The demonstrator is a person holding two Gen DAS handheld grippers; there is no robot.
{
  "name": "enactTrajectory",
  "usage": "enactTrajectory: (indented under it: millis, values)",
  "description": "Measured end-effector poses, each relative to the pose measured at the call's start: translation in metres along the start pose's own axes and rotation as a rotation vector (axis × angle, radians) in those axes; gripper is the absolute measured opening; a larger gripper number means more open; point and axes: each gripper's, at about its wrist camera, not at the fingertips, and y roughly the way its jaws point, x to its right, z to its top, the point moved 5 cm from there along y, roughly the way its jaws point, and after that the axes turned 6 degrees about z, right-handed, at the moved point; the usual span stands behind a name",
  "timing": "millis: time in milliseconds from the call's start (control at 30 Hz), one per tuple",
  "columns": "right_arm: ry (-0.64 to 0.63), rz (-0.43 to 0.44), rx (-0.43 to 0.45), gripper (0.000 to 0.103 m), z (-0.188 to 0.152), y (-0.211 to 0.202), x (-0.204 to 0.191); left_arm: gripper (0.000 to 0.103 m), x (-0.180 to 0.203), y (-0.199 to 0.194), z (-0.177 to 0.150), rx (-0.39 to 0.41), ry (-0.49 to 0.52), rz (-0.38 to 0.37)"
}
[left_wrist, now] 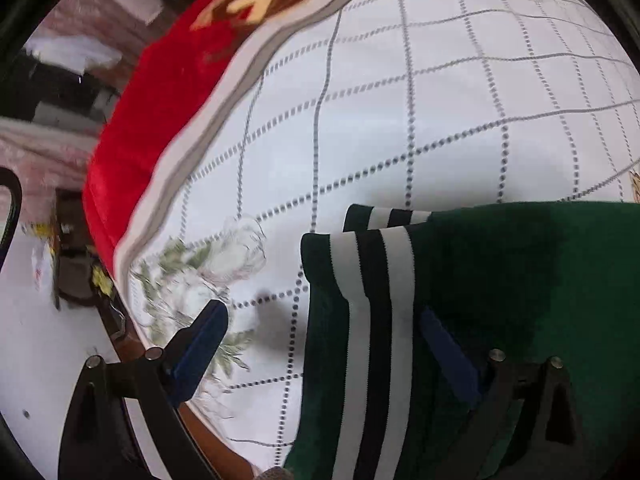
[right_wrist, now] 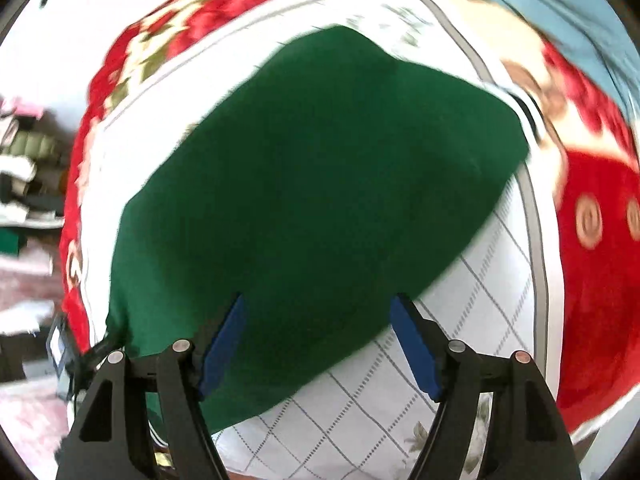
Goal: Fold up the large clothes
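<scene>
A dark green garment (right_wrist: 320,168) lies folded on the white checked bedsheet (right_wrist: 460,300). Its end, a band of white and black stripes (left_wrist: 372,320), shows in the left wrist view, with a second striped edge behind it. My left gripper (left_wrist: 323,311) hangs over that striped end, open wide; one blue pad (left_wrist: 200,344) is over the sheet, the other (left_wrist: 448,352) over the green cloth. My right gripper (right_wrist: 318,300) is open above the near edge of the garment, with nothing pressed between its blue pads.
A red patterned blanket (left_wrist: 132,132) lies under the sheet and shows around it (right_wrist: 600,264). The bed's brown wooden edge (left_wrist: 128,340) and white floor (left_wrist: 36,340) are at the left. Cluttered furniture and cloth stand beyond the bed (right_wrist: 28,152).
</scene>
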Motion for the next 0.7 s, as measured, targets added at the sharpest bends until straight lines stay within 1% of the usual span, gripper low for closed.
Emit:
enactTrajectory:
  millis: [33,67,100,167,200,300,333,367,433,500,567,600,633,667,700]
  values:
    - [-0.020,0.002,-0.005,0.053,0.006,0.000,-0.013,0.100,-0.002,-0.008,-0.002,0.016,0.009,0.006]
    - [-0.036,0.027,-0.009,0.041,0.014,0.002,-0.025,0.100,-0.004,-0.017,-0.004,0.028,0.011,0.008]
    - [-0.054,0.055,-0.013,0.040,0.023,0.004,-0.037,0.100,-0.007,-0.028,-0.007,0.042,0.010,0.007]
    - [-0.088,0.088,-0.027,0.040,0.041,0.013,-0.056,0.100,-0.013,-0.050,-0.013,0.076,0.003,0.015]
    - [-0.100,0.092,-0.036,0.040,0.050,0.020,-0.064,0.100,-0.014,-0.060,-0.016,0.089,-0.002,0.017]
    - [-0.142,0.024,-0.070,0.040,0.086,0.051,-0.075,0.100,-0.006,-0.094,-0.022,0.127,-0.023,-0.022]
    - [-0.137,-0.004,-0.080,0.040,0.097,0.063,-0.073,0.100,0.003,-0.104,-0.023,0.133,-0.020,-0.044]
    - [-0.113,-0.054,-0.097,0.040,0.113,0.083,-0.065,0.100,0.009,-0.109,-0.020,0.136,-0.017,-0.064]
    - [-0.092,-0.109,-0.154,0.040,0.131,0.118,-0.051,0.100,0.037,-0.120,-0.016,0.151,0.001,-0.102]
    - [0.006,-0.100,-0.246,0.040,0.140,0.157,-0.031,0.100,0.073,-0.127,-0.008,0.144,0.036,-0.141]
    - [0.022,-0.114,-0.287,0.040,0.150,0.162,-0.032,0.100,0.096,-0.128,-0.008,0.149,0.063,-0.183]
    - [-0.002,-0.128,-0.302,0.041,0.154,0.156,-0.038,0.100,0.114,-0.132,-0.004,0.156,0.083,-0.211]
    - [-0.026,-0.129,-0.296,0.041,0.157,0.150,-0.043,0.100,0.127,-0.132,0.001,0.159,0.103,-0.221]
    - [-0.053,-0.111,-0.271,0.041,0.158,0.136,-0.050,0.100,0.149,-0.132,0.008,0.161,0.137,-0.228]
    - [-0.070,-0.065,-0.247,0.041,0.158,0.124,-0.058,0.100,0.164,-0.131,0.013,0.159,0.162,-0.229]
